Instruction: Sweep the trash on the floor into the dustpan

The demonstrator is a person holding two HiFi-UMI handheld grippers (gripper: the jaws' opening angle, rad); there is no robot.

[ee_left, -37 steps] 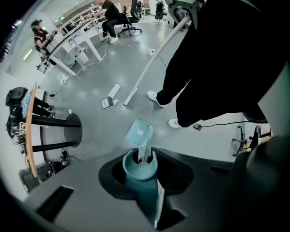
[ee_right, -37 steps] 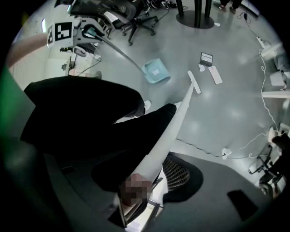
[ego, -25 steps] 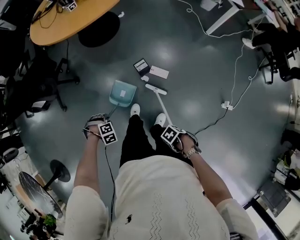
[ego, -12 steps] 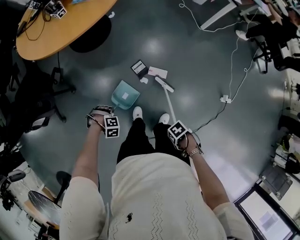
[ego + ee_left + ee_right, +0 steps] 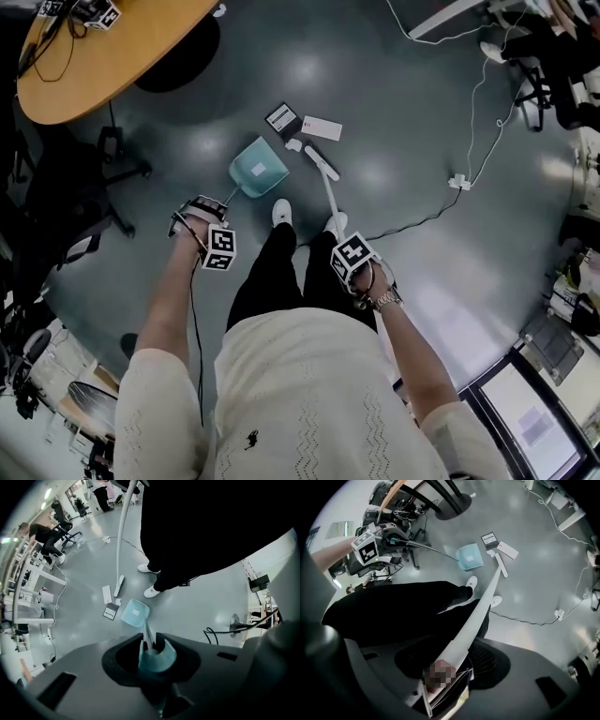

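The teal dustpan rests on the grey floor ahead of my left shoe. Its thin handle runs back into my left gripper, which is shut on it. My right gripper is shut on the long white broom handle. The broom head lies on the floor just right of the dustpan. Beyond both lies the trash: a black box, a white card and a small white scrap. From the left gripper view the dustpan sits beside the box.
A round wooden table stands at far left, with a black office chair below it. A white cable with a power strip runs across the floor at right. My white shoes stand behind the dustpan and broom.
The dustpan and the broom head have shifted a little nearer to the trash, and the broom head has turned. Both grippers keep their hold.
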